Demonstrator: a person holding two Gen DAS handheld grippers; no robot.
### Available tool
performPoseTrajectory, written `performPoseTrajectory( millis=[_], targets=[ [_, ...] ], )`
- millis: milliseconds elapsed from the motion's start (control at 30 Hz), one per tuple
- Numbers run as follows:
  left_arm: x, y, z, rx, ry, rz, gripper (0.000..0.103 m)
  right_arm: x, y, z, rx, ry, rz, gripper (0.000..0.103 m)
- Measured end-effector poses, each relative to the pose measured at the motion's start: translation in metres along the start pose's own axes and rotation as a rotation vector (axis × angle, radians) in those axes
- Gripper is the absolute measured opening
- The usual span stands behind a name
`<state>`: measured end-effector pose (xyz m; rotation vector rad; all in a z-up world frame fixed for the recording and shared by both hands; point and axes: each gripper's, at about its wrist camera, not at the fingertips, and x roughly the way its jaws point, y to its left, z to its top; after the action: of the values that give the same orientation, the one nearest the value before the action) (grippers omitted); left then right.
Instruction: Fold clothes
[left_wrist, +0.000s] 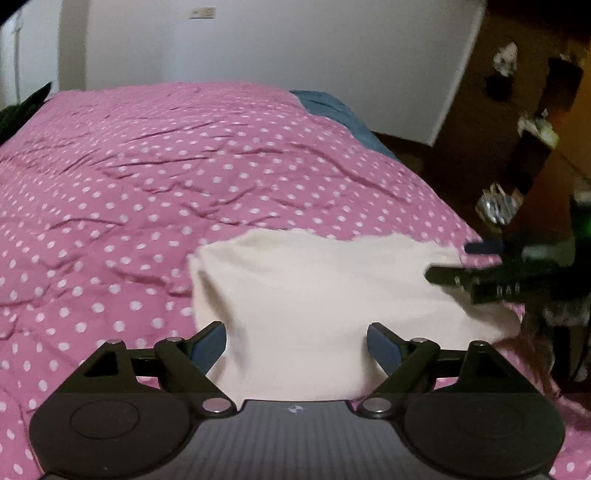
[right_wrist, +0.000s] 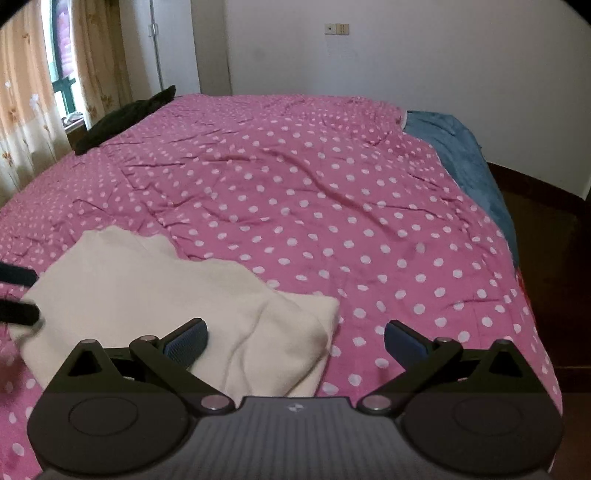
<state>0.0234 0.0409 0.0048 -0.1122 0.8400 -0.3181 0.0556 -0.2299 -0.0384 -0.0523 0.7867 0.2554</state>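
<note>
In the left wrist view, a cream-coloured garment (left_wrist: 325, 295) was seen lying on the pink polka-dot bedspread (left_wrist: 147, 184), near the bed's near right corner. It appeared as a compact, roughly rectangular bundle with a rounded fold along its left edge, though blur kept the layers from being counted. The left gripper (left_wrist: 296, 345) was held just above the garment's near edge with its jaws spread wide and nothing between them. The right gripper (left_wrist: 480, 269) was caught, blurred, at the garment's right edge; from this view its opening could not be judged. A blue blanket (left_wrist: 332, 110) was visible at the far right edge of the bed.

In the right wrist view, the same garment (right_wrist: 166, 295) was shown at lower left, doubled over itself, with a soft rumpled lobe towards its right end. The right gripper (right_wrist: 295, 341) was set wide apart and empty, its left pad (right_wrist: 186, 341) over the garment and its right pad over bare bedspread. The left gripper's fingers (right_wrist: 16, 295) were seen at the left margin, by the garment's edge. A dark garment (right_wrist: 125, 118) lay at the far left corner of the bed.

The cream piece was judged to be at least partly folded; whether a further fold or smoothing remained could not be settled from these views.
</note>
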Motion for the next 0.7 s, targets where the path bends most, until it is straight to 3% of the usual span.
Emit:
performPoseTrajectory(
  millis=[233, 600, 700],
  targets=[
    [0.003, 0.054, 0.006, -0.252, 0.005, 0.046, 0.088, -0.032, 0.016, 0.012, -0.086, -0.096, 0.035, 0.103],
    [0.018, 0.084, -0.008, -0.442, 0.066, -0.050, 0.087, -0.063, 0.104, 0.015, -0.398, -0.101, 0.295, 0.103],
    [0.021, 0.084, -0.011, -0.467, 0.075, -0.106, 0.071, -0.063, 0.126, 0.012, -0.468, -0.090, 0.333, 0.103]
  ],
)
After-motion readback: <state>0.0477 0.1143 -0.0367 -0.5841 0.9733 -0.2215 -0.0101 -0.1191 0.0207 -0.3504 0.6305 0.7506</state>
